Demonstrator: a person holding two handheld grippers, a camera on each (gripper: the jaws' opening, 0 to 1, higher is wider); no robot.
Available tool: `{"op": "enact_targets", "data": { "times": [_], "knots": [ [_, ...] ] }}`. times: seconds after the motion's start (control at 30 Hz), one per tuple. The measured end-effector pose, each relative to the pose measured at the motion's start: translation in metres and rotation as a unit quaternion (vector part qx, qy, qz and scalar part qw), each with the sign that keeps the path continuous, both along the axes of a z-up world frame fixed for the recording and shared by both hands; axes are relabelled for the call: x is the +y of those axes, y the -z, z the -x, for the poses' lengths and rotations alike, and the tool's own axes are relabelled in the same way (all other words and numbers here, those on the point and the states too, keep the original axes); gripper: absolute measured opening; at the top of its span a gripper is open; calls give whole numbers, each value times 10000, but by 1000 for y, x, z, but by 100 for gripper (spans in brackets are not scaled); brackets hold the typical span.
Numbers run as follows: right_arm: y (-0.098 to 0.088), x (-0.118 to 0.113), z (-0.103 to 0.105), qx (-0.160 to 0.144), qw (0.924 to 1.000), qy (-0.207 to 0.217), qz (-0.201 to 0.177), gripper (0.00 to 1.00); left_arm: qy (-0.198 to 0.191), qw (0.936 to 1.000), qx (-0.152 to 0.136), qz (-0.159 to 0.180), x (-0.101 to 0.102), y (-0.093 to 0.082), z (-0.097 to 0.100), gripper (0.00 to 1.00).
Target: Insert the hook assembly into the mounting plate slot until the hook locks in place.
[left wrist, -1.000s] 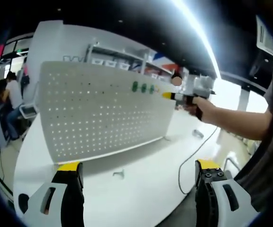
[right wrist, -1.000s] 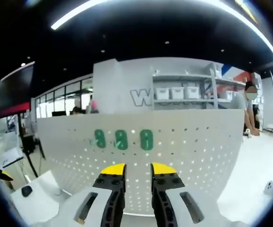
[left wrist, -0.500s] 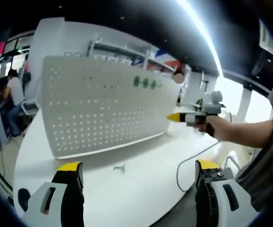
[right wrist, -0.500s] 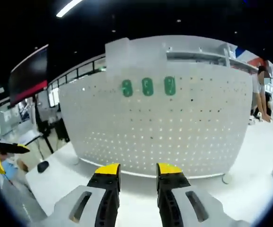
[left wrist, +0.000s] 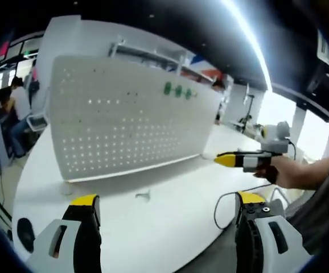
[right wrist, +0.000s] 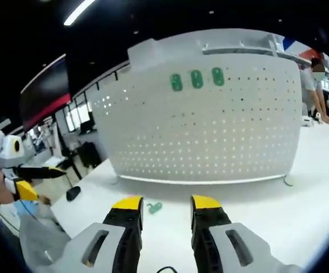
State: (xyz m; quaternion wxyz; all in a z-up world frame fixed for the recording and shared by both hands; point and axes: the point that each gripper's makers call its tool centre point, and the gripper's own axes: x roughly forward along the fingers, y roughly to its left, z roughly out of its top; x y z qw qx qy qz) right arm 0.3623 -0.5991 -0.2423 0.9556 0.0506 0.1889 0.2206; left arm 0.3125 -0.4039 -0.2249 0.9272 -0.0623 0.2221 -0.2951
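Standing upright on the white desk [left wrist: 170,227], the perforated mounting plate [left wrist: 124,125] carries three green hooks [left wrist: 177,90] near its upper edge. L. tongs [left wrist: 167,207]: jaws spread wide, nothing held. A small hook assembly [left wrist: 143,195] lies loose on desk in front of plate, also seen in right gripper view [right wrist: 155,207]. R. tongs [right wrist: 165,205]: jaws a narrow gap apart, empty, hovering above desk.

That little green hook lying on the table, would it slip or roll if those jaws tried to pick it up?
The green hook looks small and flat, so it probably won't roll. It likely weighs little and could skid on the smooth white table. It lies low, so pinching it may be fiddly.
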Motion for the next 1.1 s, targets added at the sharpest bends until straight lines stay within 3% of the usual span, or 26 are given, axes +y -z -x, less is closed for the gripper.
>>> {"op": "enact_targets", "data": {
  "times": [0.13, 0.27, 0.4, 0.47, 0.57, 0.67, 0.8, 0.9, 1.1],
  "knots": [
    [10, 7, 12, 132, 9997, -176, 47, 34, 38, 9999, 89, 34, -3, 5, -1, 100],
    [22, 15, 28, 312, 9988, -358, 118, 42, 106, 9997, 221, 76, -8, 11, 0, 100],
    [38, 22, 45, 504, 9958, -618, 458, 47, 167, 9986, 496, 46, -11, 32, 2, 100],
    [47, 24, 53, 630, 9947, -672, 452, 51, 202, 9980, 601, 67, -14, 40, 3, 100],
    [57, 27, 66, 777, 9922, -810, 540, 55, 233, 9956, 852, 312, -21, 52, 6, 97],
    [62, 27, 76, 857, 9906, -882, 599, 55, 191, 9938, 972, 502, -25, 60, 4, 94],
    [61, 28, 82, 832, 9895, -974, 664, 54, 74, 9934, 1064, 427, -22, 75, -2, 91],
    [59, 27, 81, 720, 9882, -1088, 806, 53, 45, 9901, 1207, 709, -26, 79, -9, 90],
    [63, 23, 76, 809, 9877, -1089, 781, 49, 277, 9935, 959, 539, -42, 87, -36, 79]
  ]
}}
